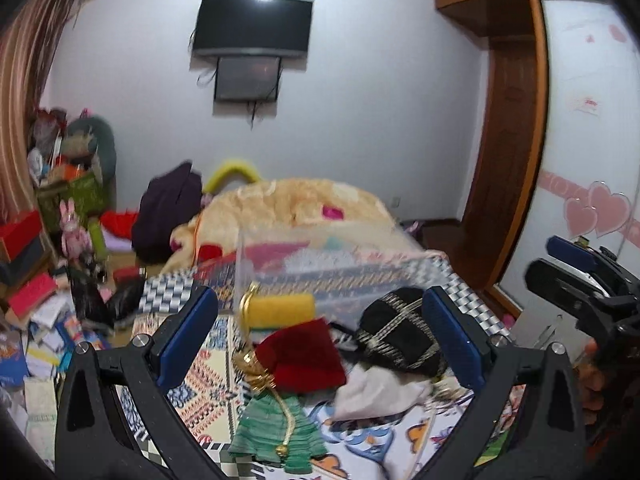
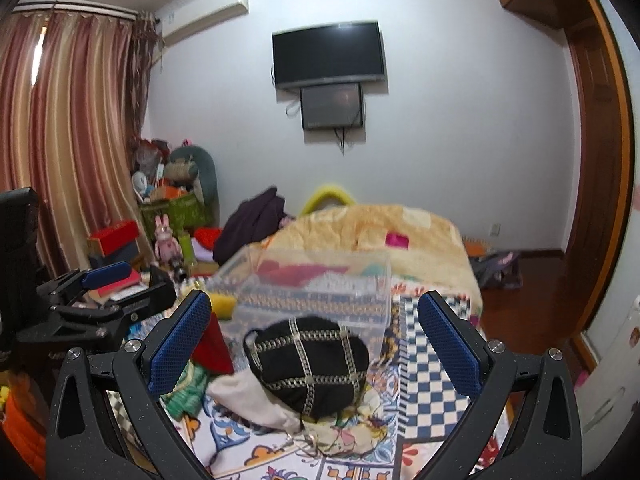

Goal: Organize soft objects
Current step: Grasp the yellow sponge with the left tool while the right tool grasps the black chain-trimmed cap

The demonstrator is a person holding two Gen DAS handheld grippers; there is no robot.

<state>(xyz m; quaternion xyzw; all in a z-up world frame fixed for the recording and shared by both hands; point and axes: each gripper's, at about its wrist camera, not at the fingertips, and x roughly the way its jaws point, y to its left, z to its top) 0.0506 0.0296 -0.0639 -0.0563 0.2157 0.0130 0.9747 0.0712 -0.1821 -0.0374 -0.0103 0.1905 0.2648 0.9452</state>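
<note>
Soft items lie on the patterned bed cover. A red velvet pouch (image 1: pixel 302 356) with gold cord lies on a green knit piece (image 1: pixel 280 428), beside a white cloth (image 1: pixel 376 392) and a black hat with gold bands (image 1: pixel 400 330). A yellow sponge (image 1: pixel 280 310) sits by a clear plastic bin (image 1: pixel 320 264). My left gripper (image 1: pixel 320 320) is open above the red pouch. My right gripper (image 2: pixel 314 332) is open above the black hat (image 2: pixel 308 364); the white cloth (image 2: pixel 252 400), red pouch (image 2: pixel 214 350) and bin (image 2: pixel 316 284) also show.
A beige quilt (image 2: pixel 380 232) is heaped at the bed's far end. Boxes, toys and books (image 1: pixel 44 312) crowd the floor on the left. A wardrobe (image 1: pixel 580 120) stands to the right. The right gripper shows in the left wrist view (image 1: pixel 576 276).
</note>
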